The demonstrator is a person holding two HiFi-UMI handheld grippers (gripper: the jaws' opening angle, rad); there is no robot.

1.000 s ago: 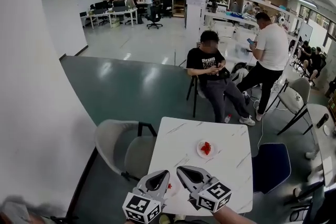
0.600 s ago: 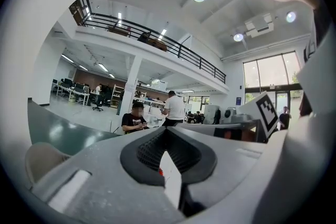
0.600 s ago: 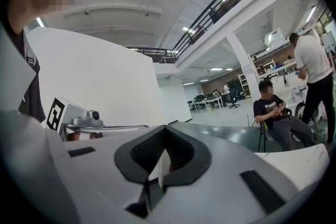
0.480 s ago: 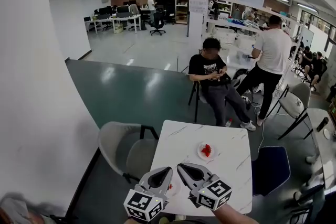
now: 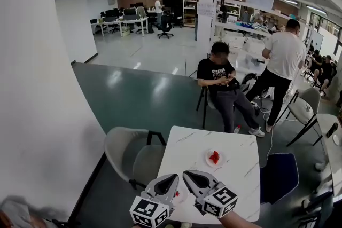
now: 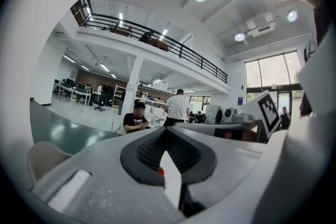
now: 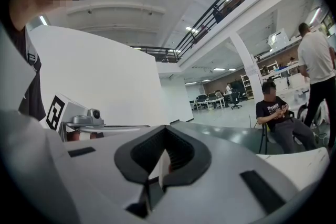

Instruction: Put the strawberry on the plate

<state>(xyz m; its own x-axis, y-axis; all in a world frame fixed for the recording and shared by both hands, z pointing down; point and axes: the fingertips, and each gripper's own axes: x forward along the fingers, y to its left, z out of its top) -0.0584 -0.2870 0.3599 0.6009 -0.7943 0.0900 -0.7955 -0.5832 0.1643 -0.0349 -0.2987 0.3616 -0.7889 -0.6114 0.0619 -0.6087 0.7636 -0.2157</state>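
Observation:
A red strawberry lies on a small white plate near the middle of the white marble table. My left gripper and right gripper hover side by side over the table's near edge, both shut and holding nothing, well short of the plate. A small red speck shows on a pale round thing just under the left gripper; I cannot tell what it is. In the left gripper view the jaws meet, with a red bit behind them. The right gripper view shows the right gripper with its tips touching.
A grey chair stands at the table's left and a blue chair at its right. Beyond the table a person in black sits, and a person in white stands. A white wall runs along the left.
The head view has drifted, so the table and plate sit a little lower and further right in the picture. Both grippers stay shut, close together at the near edge.

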